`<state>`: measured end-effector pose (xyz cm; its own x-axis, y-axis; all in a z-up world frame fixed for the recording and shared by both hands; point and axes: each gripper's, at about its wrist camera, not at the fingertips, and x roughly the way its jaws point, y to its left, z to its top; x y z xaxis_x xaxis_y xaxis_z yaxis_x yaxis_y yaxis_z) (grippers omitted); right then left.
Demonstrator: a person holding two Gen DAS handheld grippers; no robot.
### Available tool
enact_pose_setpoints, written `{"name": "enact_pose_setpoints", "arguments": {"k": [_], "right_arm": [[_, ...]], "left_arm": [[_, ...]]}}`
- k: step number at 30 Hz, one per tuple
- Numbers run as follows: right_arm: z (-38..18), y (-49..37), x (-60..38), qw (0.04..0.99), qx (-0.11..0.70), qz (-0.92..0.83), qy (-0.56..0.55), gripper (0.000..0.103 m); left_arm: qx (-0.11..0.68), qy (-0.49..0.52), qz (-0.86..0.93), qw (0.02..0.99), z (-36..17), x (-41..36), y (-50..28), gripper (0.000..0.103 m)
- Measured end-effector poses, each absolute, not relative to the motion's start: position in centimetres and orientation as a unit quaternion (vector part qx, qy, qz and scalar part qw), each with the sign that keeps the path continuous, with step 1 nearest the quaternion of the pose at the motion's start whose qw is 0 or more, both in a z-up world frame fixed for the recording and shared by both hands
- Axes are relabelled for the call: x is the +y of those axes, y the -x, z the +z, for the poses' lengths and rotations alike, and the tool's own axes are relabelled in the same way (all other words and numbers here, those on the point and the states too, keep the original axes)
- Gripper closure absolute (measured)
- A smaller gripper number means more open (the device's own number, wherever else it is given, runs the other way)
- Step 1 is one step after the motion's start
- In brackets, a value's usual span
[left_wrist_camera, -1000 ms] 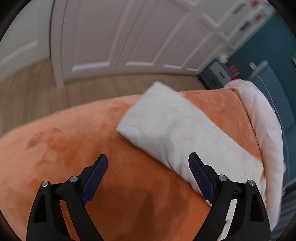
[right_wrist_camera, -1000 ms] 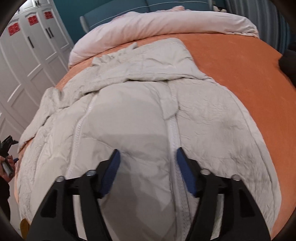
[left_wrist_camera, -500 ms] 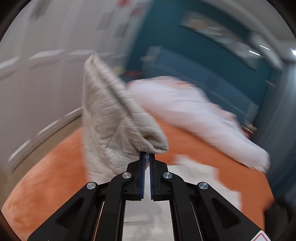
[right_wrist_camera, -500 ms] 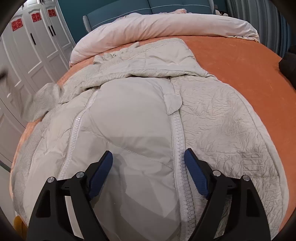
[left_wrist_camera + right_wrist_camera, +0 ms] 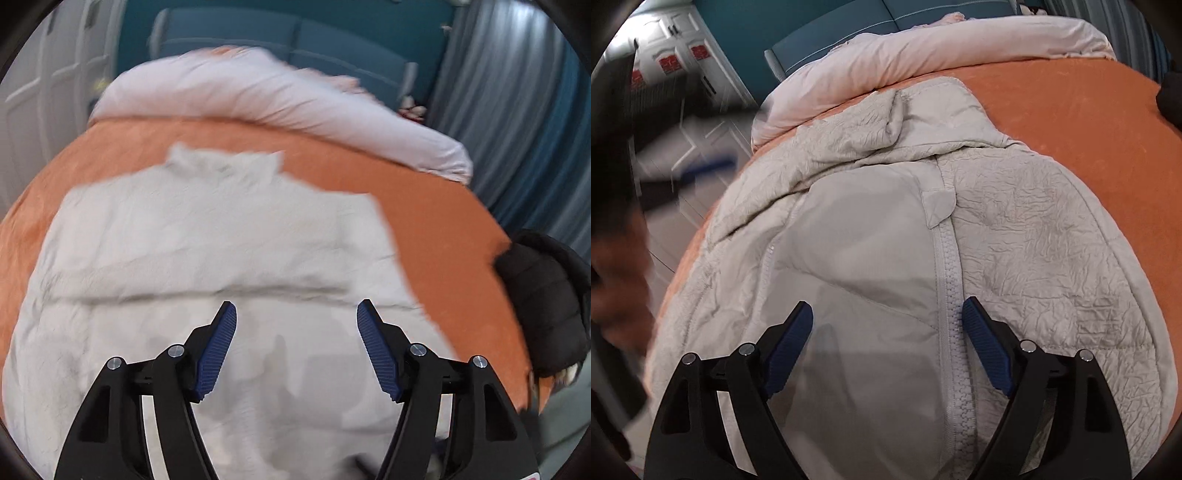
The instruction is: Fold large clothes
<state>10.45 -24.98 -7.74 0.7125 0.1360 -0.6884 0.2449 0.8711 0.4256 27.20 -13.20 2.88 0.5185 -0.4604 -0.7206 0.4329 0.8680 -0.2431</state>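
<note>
A pale grey puffer jacket (image 5: pixel 207 240) lies spread on the orange bed cover (image 5: pixel 424 206), collar toward the far side. In the right wrist view the jacket (image 5: pixel 871 240) shows its smooth lining, its zipper (image 5: pixel 947 295) and a sleeve folded across the upper front. My left gripper (image 5: pixel 296 305) hovers over the jacket's near part; its jaws are opening and nothing is between them. My right gripper (image 5: pixel 887 304) stands open just above the front panel, its right pad (image 5: pixel 982 339) beside the zipper. A blurred hand (image 5: pixel 613 266) holding the left gripper shows at the left edge.
A rolled pink duvet (image 5: pixel 280 99) lies along the bed's far side. A black padded jacket (image 5: pixel 543 295) sits at the right edge of the bed. Beyond are a teal headboard (image 5: pixel 295 37), grey curtains (image 5: pixel 498 92) and white wardrobe doors (image 5: pixel 679 48).
The left gripper shut on the sleeve, lifted it, swung across and let go; it now stands open above the jacket. The right gripper's jaws widened.
</note>
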Motion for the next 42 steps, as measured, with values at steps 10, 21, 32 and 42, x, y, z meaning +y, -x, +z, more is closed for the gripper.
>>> {"name": "enact_pose_setpoints", "arguments": {"k": [10,21,32,42], "right_arm": [[-2.6,-16.5,-28.9,0.898,0.347,-0.040,-0.268,0.022],[-5.5,-31.1,-30.5,0.876,0.391,-0.078,-0.270,0.045],[0.6,-32.6,-28.8,0.927,0.310,-0.026,-0.210,0.097],[-6.2,-31.1,-30.3,0.873,0.413,-0.065,-0.251,0.087]], "left_arm": [[0.419,0.024,-0.051,0.906,-0.1,2.5,-36.6,0.036],[0.457,0.034,0.030,0.889,-5.6,7.7,-40.5,0.035],[0.450,0.023,0.047,0.892,-7.9,7.6,-40.6,0.027],[0.454,0.005,0.064,0.889,-7.8,7.4,-40.3,0.021]]}}
